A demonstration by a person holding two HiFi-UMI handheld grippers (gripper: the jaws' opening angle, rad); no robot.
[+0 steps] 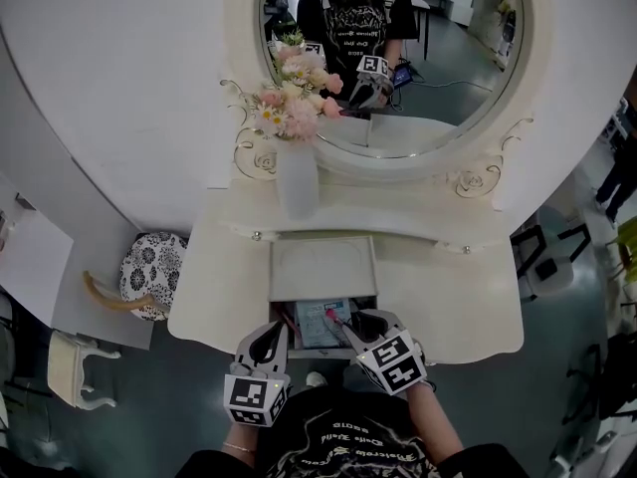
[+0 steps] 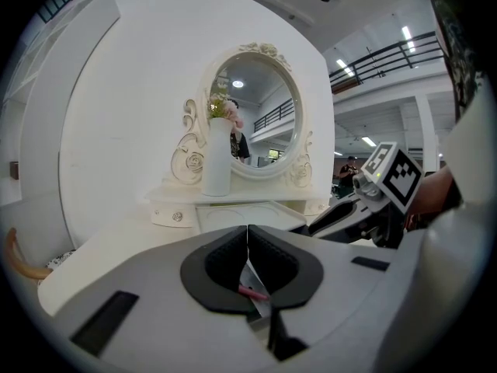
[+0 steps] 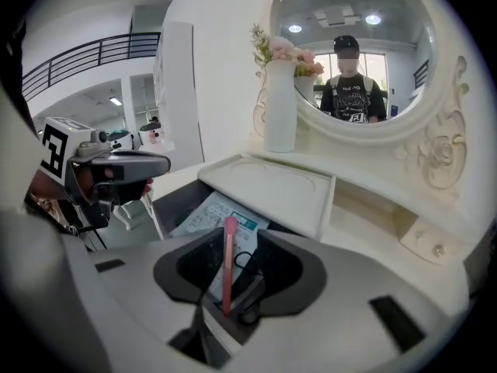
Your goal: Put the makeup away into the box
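Note:
A slim pink makeup pencil [image 3: 228, 261] stands upright in the gap of my right gripper [image 3: 233, 238], whose jaws are wide apart; it leans along the left pad and is clear of the right one. From the head view this pencil [image 1: 333, 319] and the right gripper [image 1: 348, 327] hover over the open box [image 1: 282, 312] sunk in the dressing table, its lid [image 1: 323, 265] tipped back. A printed leaflet [image 3: 217, 212] lies inside. My left gripper [image 1: 269, 341] sits at the box's left edge, its jaws [image 2: 248, 235] meeting tip to tip with nothing held.
A white vase of flowers [image 1: 297, 179] stands behind the lid, under the oval mirror [image 1: 418, 78]. The table top [image 1: 448, 287] extends right of the box. A floral stool [image 1: 149, 267] and a white chair [image 1: 75, 366] sit on the floor at left.

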